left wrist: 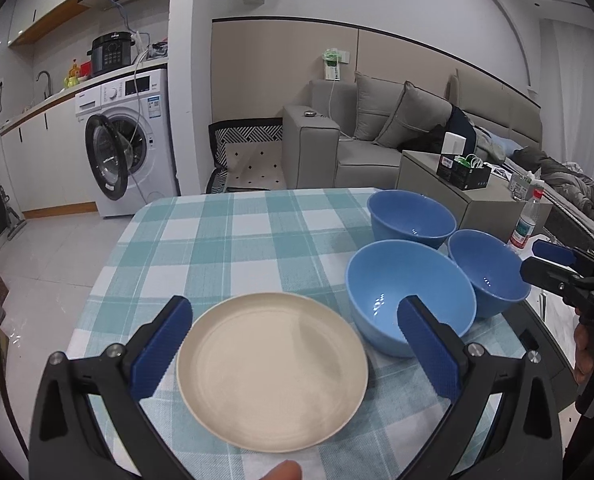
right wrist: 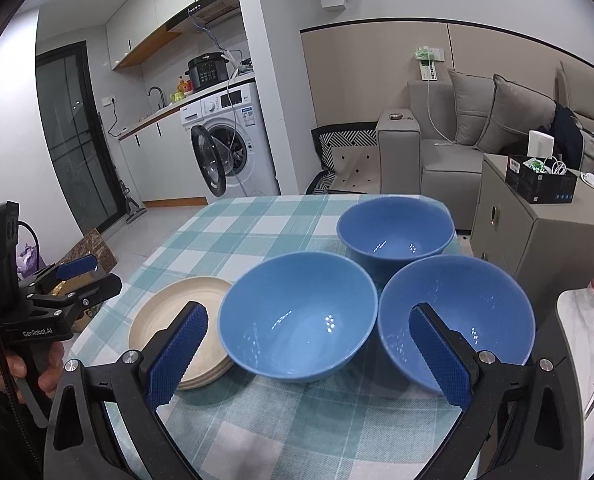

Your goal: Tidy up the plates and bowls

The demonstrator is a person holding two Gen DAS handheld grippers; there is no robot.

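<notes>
Both my grippers, left gripper [left wrist: 293,344] and right gripper [right wrist: 309,352], gape wide, holding nothing. Center-frame blue bowl [right wrist: 297,320] looks glossy and slippery, so I'd pinch its rim.

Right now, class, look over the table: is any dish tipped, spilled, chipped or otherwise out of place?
Nothing stands out. The three blue bowls sit upright and empty, close together on the checked tablecloth. The cream plates lie flat in a neat stack beside them. No chips or spills show.
</notes>
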